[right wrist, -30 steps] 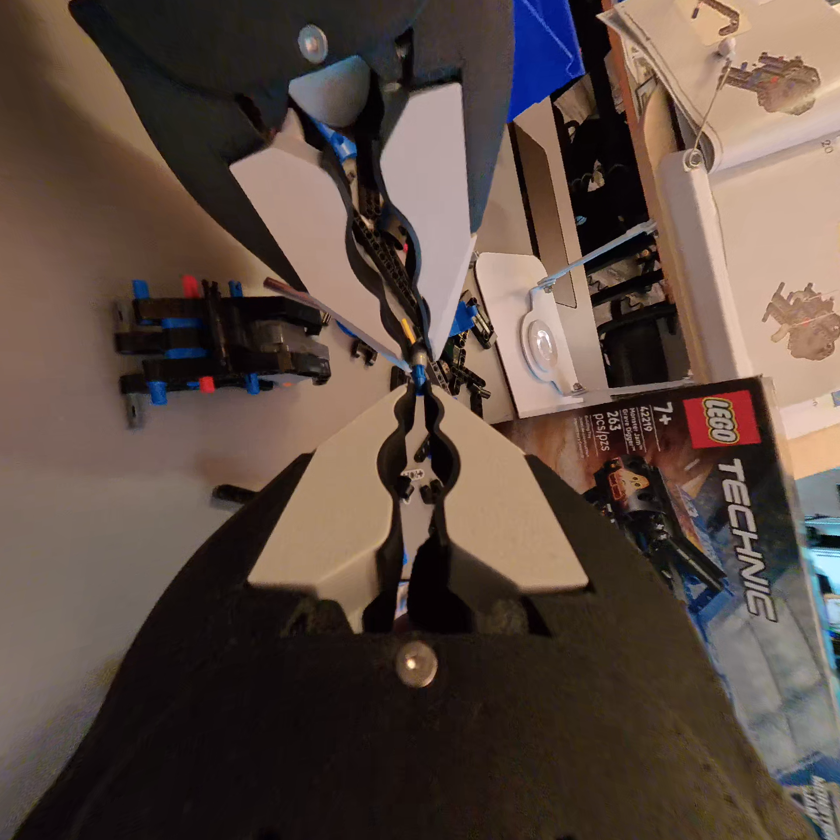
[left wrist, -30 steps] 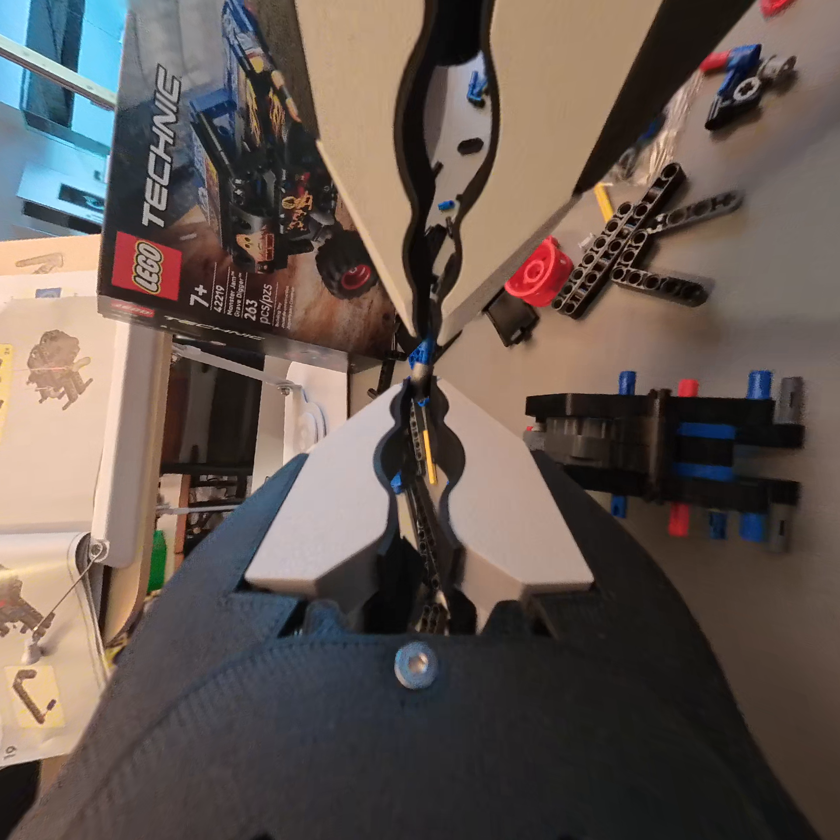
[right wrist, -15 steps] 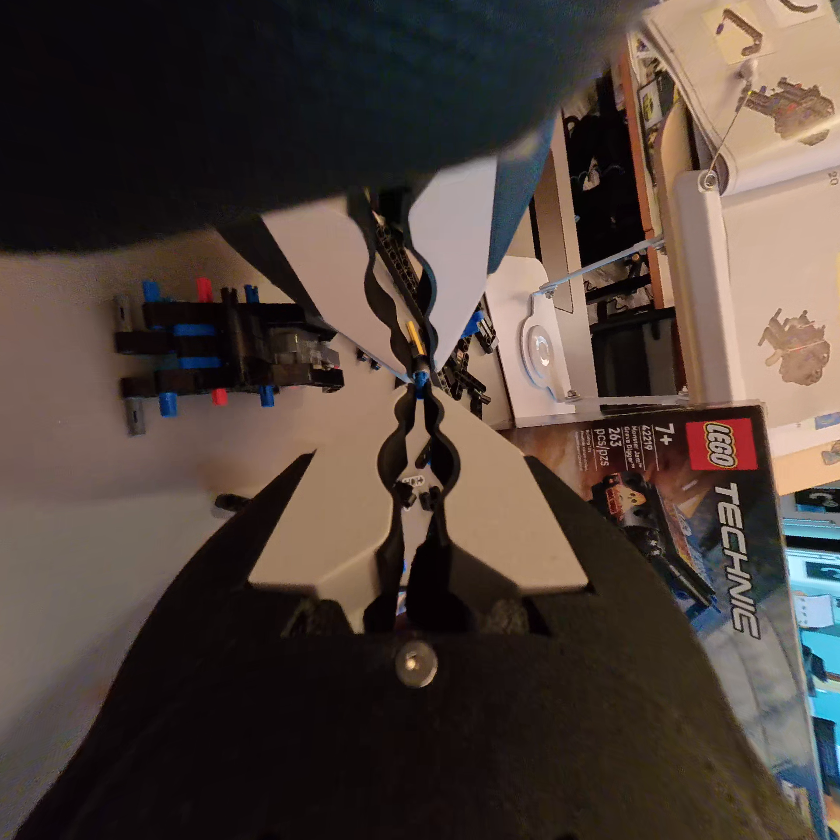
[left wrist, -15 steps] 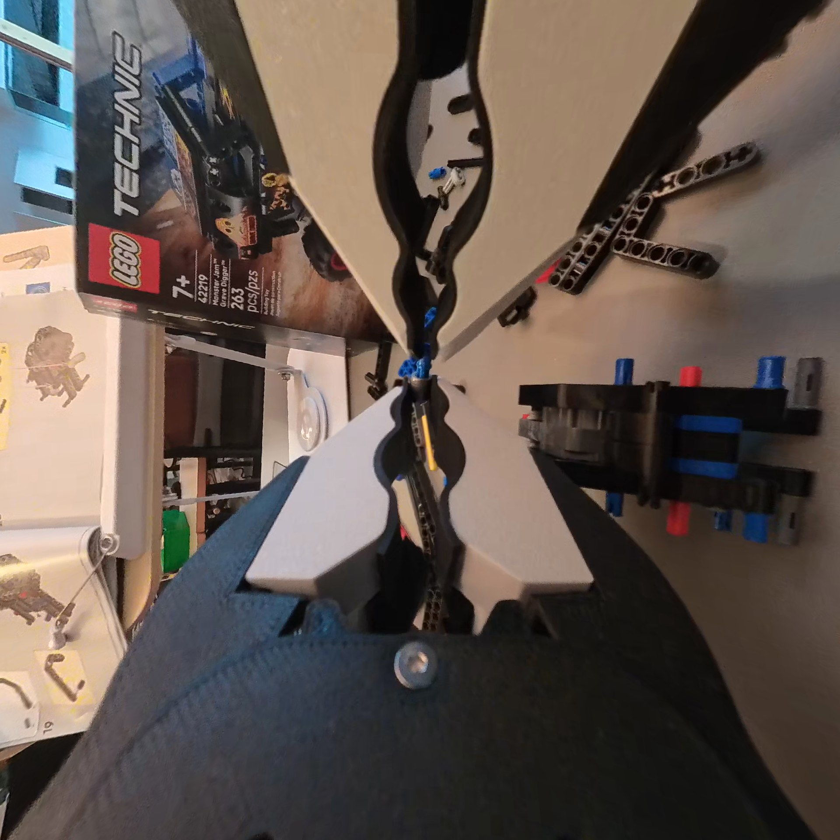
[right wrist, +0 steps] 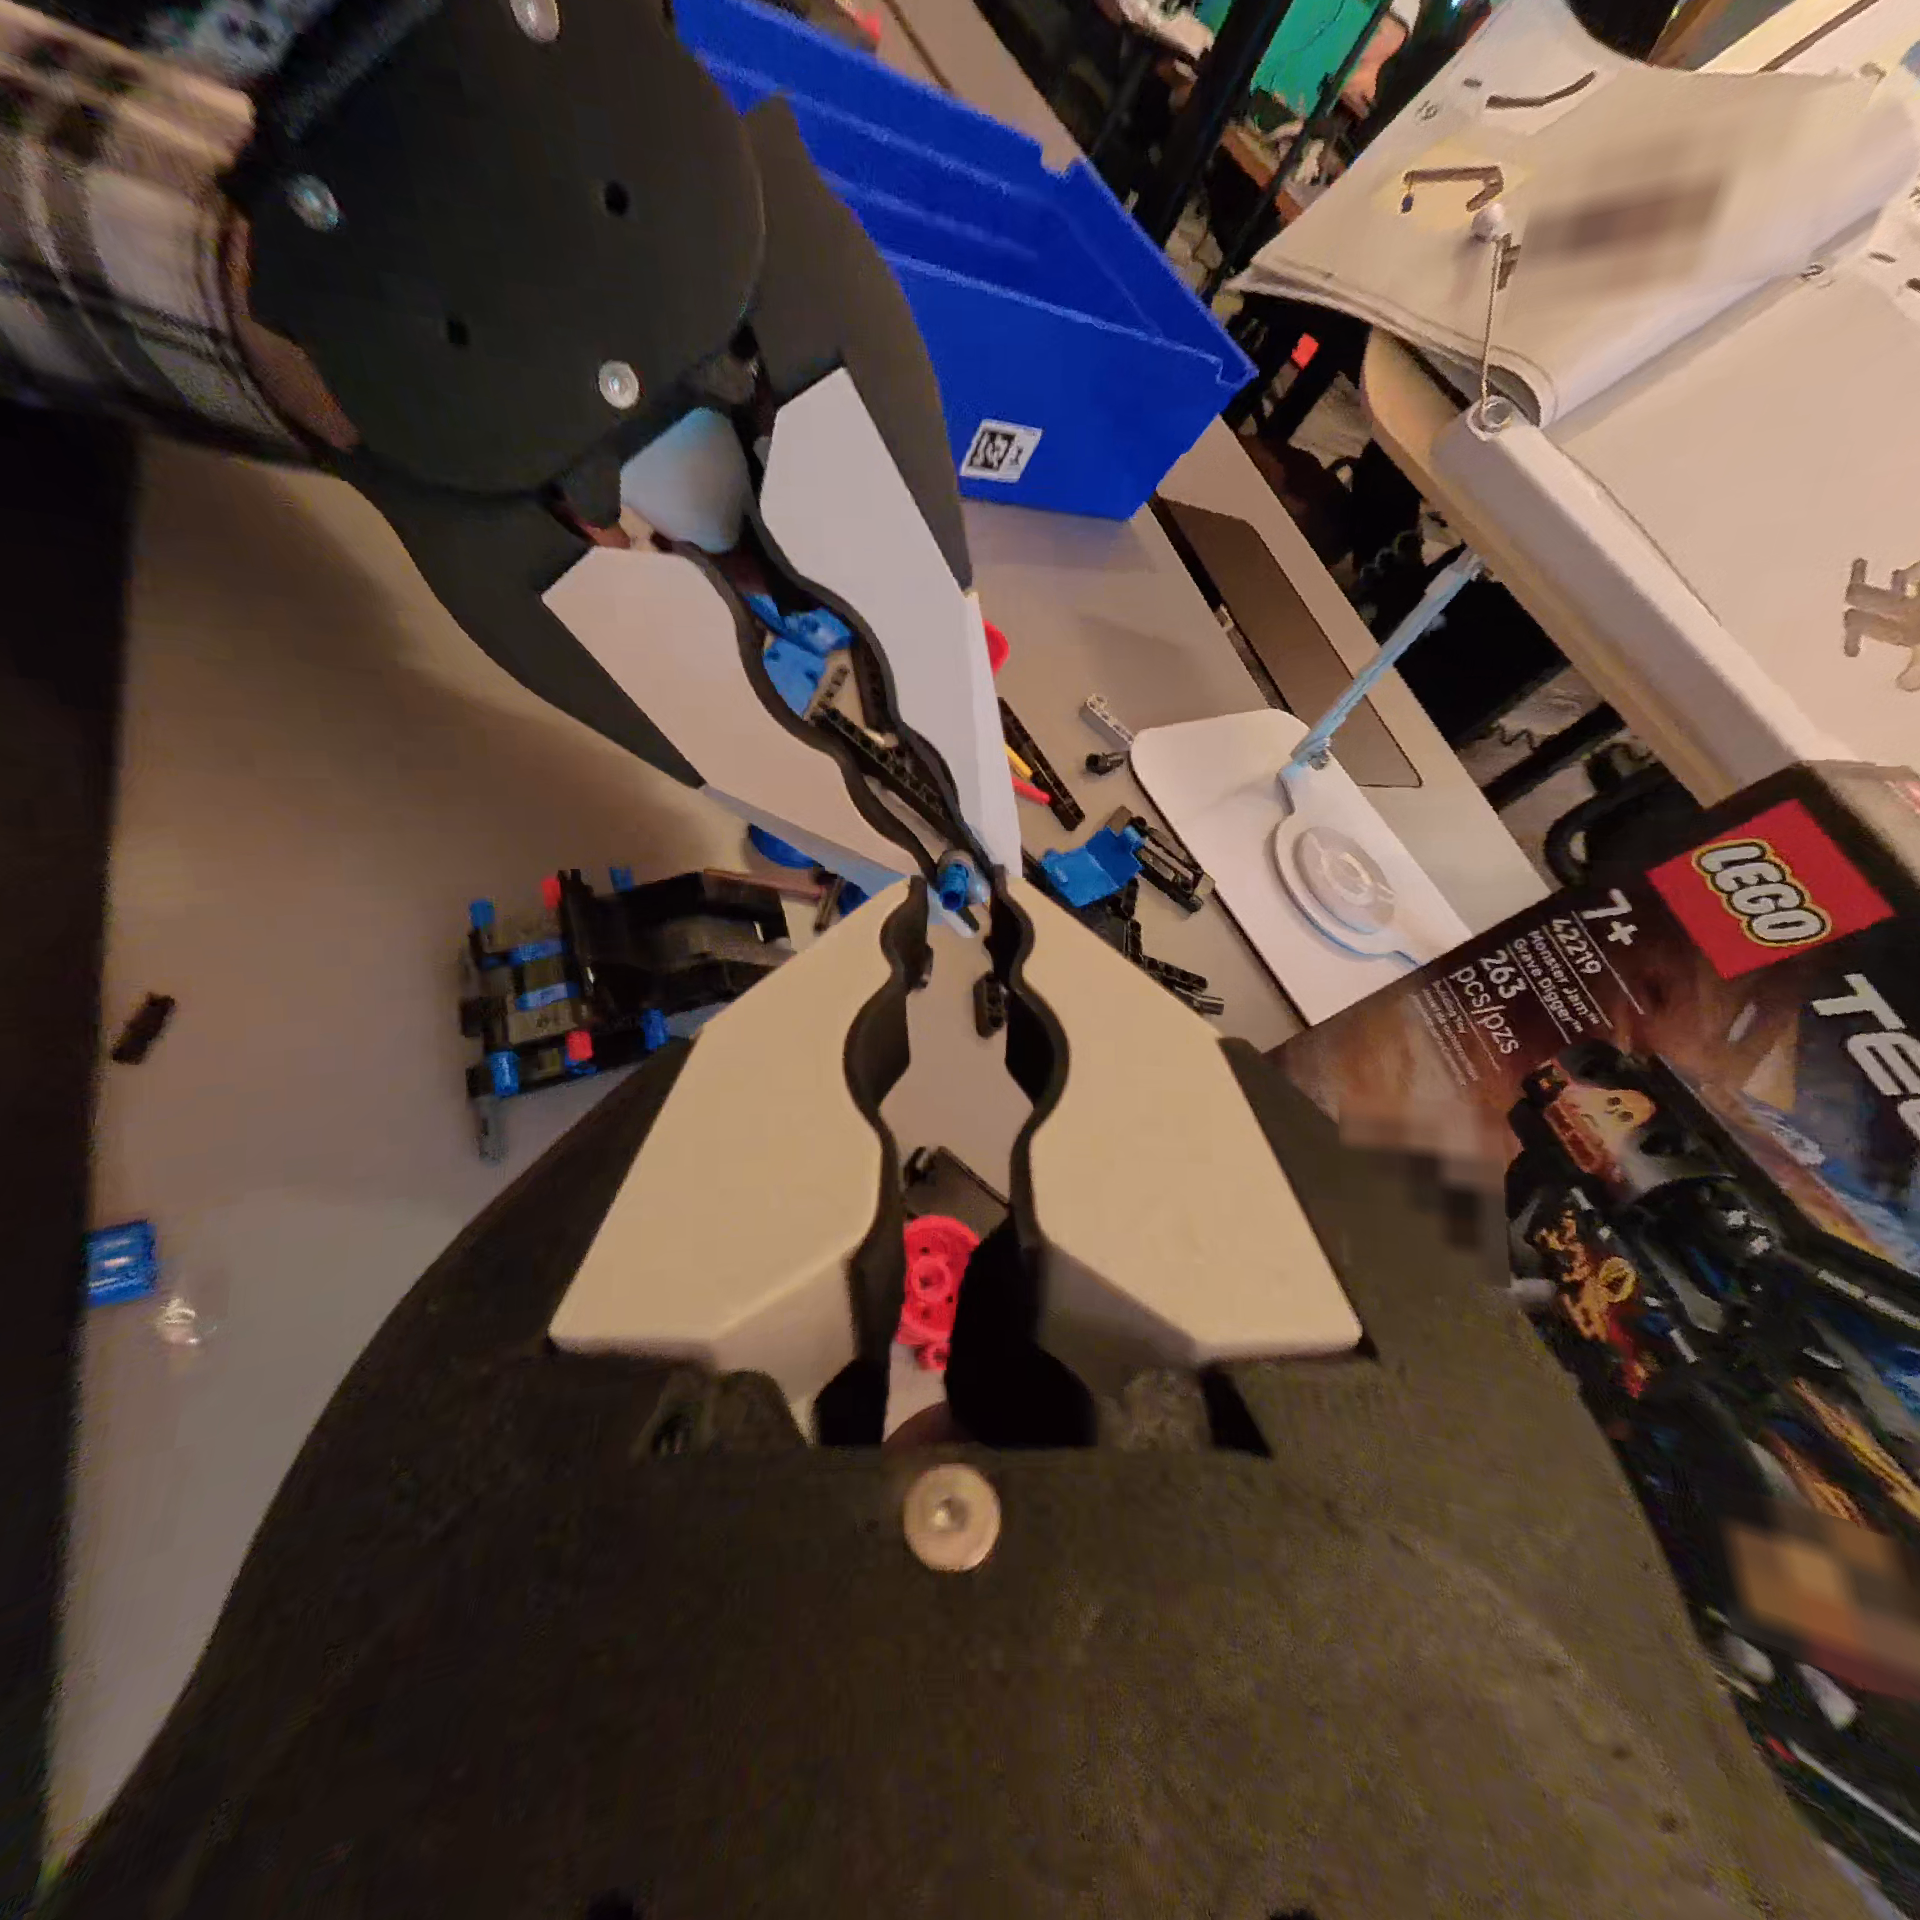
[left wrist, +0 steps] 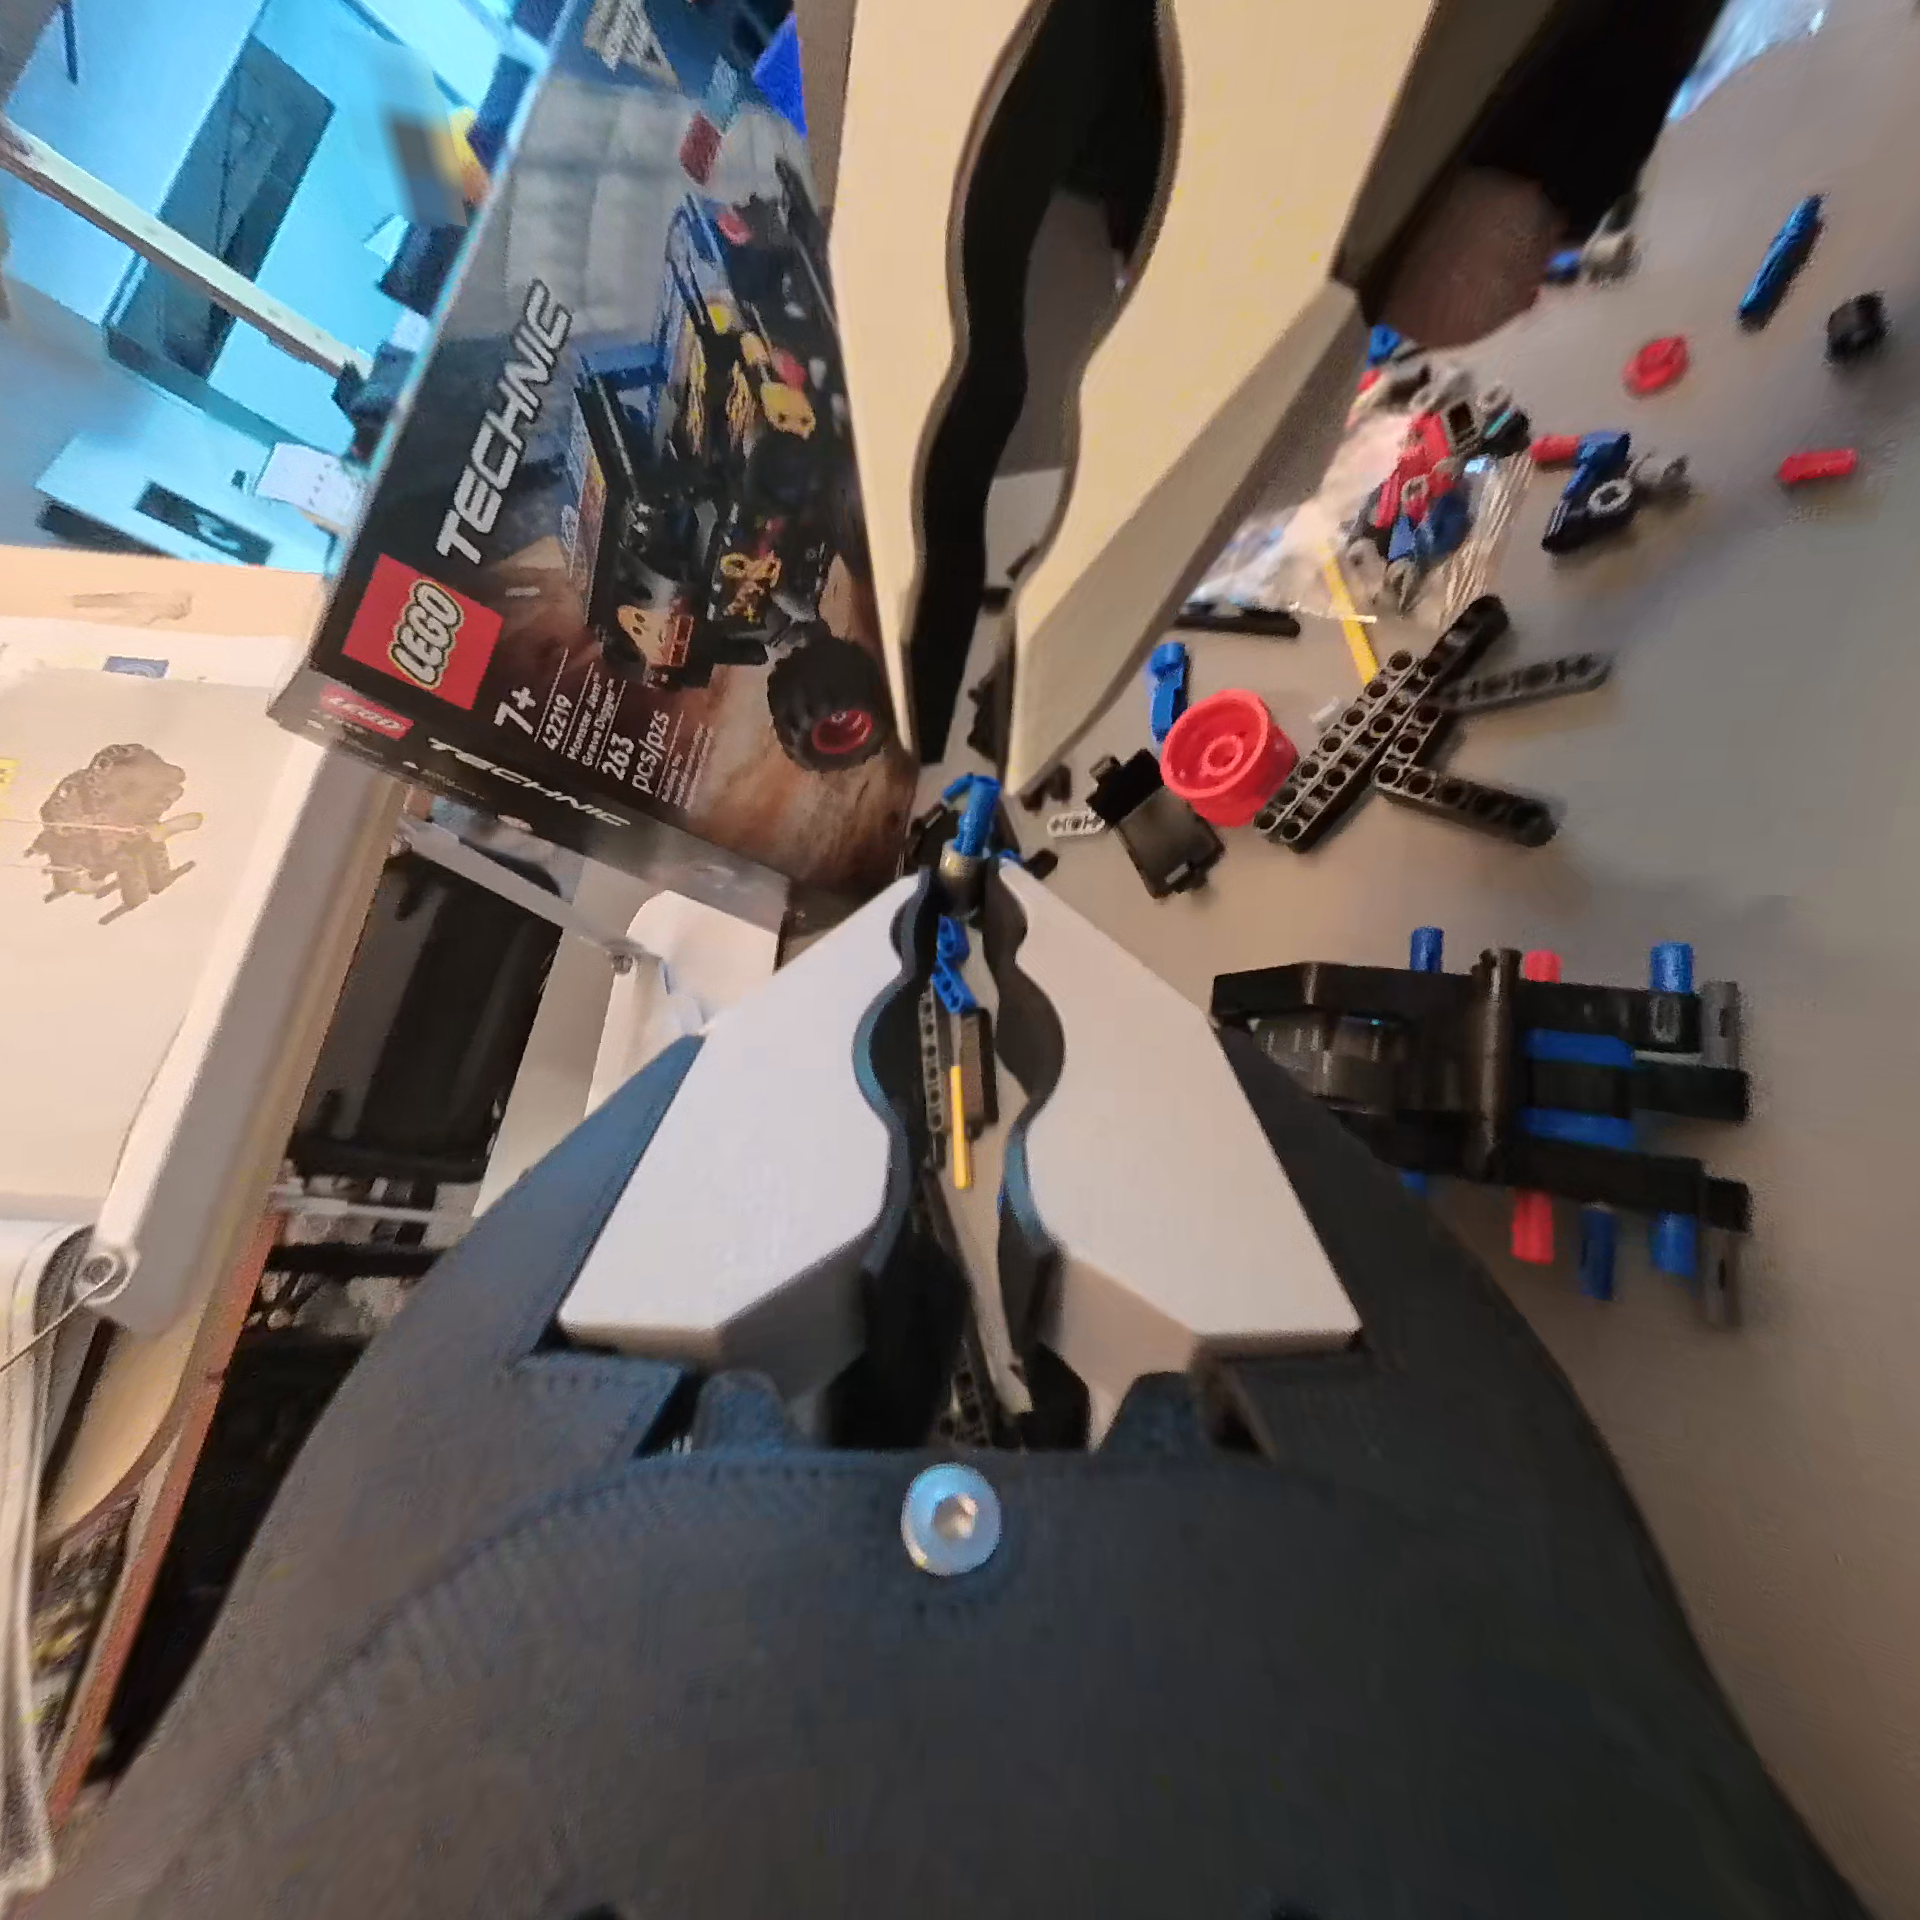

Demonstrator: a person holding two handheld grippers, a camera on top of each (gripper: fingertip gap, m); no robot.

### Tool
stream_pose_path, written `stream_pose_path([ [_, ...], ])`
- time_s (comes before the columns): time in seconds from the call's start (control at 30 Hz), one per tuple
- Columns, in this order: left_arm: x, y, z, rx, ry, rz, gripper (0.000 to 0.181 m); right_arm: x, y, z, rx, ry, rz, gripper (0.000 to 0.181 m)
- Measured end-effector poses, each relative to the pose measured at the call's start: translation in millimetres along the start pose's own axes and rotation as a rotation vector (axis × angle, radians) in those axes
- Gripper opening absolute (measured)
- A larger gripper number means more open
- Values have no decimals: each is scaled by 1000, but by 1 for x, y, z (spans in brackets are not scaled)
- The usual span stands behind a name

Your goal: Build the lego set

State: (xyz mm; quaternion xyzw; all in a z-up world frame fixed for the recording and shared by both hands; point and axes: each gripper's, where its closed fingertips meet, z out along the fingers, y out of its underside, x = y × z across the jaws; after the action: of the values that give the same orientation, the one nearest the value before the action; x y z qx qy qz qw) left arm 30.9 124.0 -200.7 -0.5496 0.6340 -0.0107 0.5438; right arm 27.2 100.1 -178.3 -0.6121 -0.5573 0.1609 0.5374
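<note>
While most of the set lies loose on the table, 1 sub-assembly is already together: a black chassis block studded with blue and red pins, resting on the grey table to the right of the left gripper in its own view. That looks like an early stage of the build, with much left to do.

The work in hand sits at the fingertips. The left gripper is closed on a small piece, a grey-tipped blue pin poking out beyond its tips; a black beam and a thin yellow axle show in the slot behind, though whether they are held or lie on the table beneath I cannot tell. The right gripper meets it tip to tip with its fingers slightly parted, and the blue pin lies right at them; I cannot tell if it grips.

Unused parts lie farther out: a red wheel hub, crossed black beams, a part bag and scattered blue and red pieces. Beyond stand the set's box, the open instruction booklet on its white stand and a blue bin.
</note>
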Motion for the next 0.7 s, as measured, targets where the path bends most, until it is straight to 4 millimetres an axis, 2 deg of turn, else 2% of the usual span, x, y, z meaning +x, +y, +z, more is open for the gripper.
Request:
stream_pose_path([
  [0.1,-1,-8,-3,76,32,-86,6,1,-6,-6,59,-31,61,10],
  [0.43,3,-13,-2,71,47,-71,6,-3,-5,-3,30,8,-40,2],
  [0.6,-10,-24,-9,139,-16,-88,12,4,-17,-12,150,-37,126,2],
  [0.7,-12,-31,-14,167,-47,-39,7,6,-23,-18,206,-61,175,2],
])
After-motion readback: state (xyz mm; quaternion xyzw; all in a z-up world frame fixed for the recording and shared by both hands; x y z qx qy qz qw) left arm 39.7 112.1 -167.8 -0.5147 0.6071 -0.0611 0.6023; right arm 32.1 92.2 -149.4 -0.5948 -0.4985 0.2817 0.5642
